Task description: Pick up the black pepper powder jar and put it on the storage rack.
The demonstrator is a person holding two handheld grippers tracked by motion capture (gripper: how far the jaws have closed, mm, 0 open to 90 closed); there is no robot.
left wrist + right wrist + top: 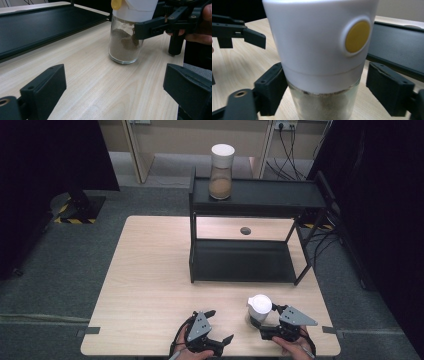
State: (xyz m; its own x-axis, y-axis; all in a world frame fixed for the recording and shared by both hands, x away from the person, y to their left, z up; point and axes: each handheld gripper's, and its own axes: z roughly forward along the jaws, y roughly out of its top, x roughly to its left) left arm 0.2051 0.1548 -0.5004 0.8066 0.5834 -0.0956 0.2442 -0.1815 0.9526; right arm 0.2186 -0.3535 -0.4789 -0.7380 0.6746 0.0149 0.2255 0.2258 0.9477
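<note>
Half the near jar point(322, 62) is cut off below. It stands between the right gripper point(272, 322) jaws, spread, contact unclear; left gripper point(220, 326) jaws gape empty

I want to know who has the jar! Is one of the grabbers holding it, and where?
Not clamped yet. The right gripper has its jaws open around the near jar, at the glass just below the white lid. The left gripper is open, holding nothing.

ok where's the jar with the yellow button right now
The jar stands on the table near its front right edge, between the open jaws of the right gripper, in front of the black shelf.
</note>
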